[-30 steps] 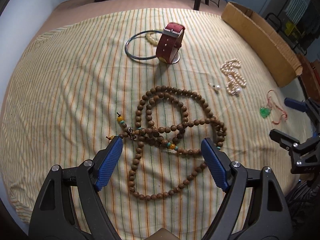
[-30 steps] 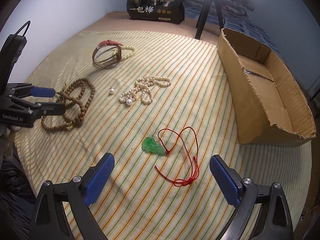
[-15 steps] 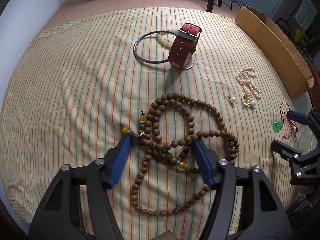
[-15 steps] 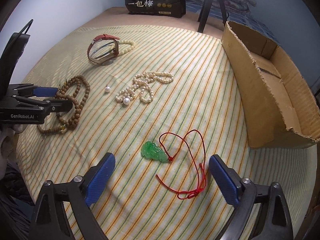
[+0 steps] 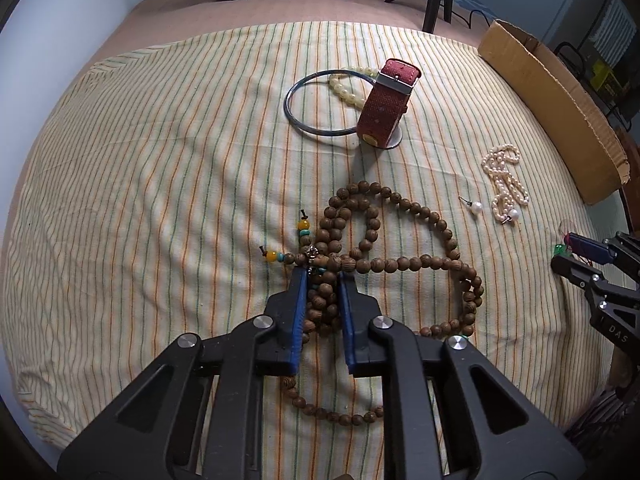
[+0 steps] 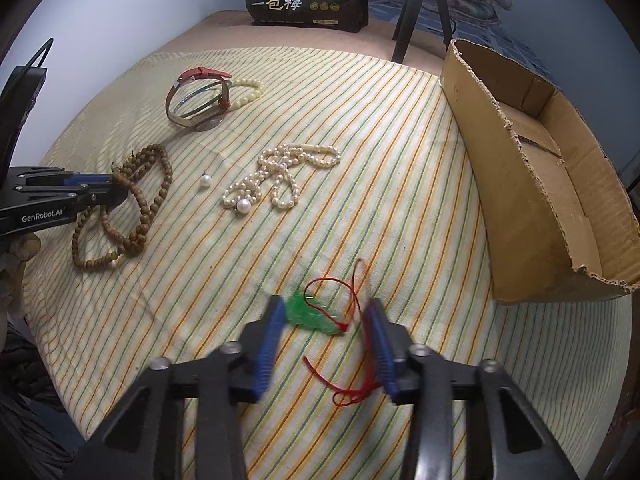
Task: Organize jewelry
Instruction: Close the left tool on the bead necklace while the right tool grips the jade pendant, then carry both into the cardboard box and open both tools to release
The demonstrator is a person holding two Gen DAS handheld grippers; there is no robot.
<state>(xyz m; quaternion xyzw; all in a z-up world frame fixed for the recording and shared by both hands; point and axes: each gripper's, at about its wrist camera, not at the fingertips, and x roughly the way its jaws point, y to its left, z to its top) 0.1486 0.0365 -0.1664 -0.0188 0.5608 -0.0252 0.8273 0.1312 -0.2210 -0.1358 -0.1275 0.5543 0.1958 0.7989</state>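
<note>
Striped cloth [image 5: 160, 200] in yellow, orange and green is covering the surface, and the jewelry is lying scattered across it. Looking through the left wrist camera, the left gripper [image 5: 322, 276] is sitting low at six o'clock with its blue pads drawn in tight, pinching a bunched section of the wooden bead necklace [image 5: 400, 264]; the rest of that strand, round brown beads with a few amber and turquoise accents, is sprawling in loops toward three o'clock and trailing back under the gripper. Up at twelve o'clock a red watch [image 5: 390, 104] is standing on its edge, touching a thin metal bangle [image 5: 296, 120], with a cream bead bracelet [image 5: 344, 90] lying partly inside that ring. Over at two o'clock a pearl necklace [image 5: 506, 180] is lying tangled, and a loose pearl [image 5: 476, 208] is sitting just beside it. Switching to the right wrist camera, the right gripper [image 6: 326, 308] is partly closed around the green jade pendant [image 6: 312, 314], its left pad touching the stone, its right pad still apart from it beside the red cord [image 6: 352, 388] looping outward. A cardboard box [image 6: 528, 208] is sitting at three o'clock, well apart from the pendant.
</note>
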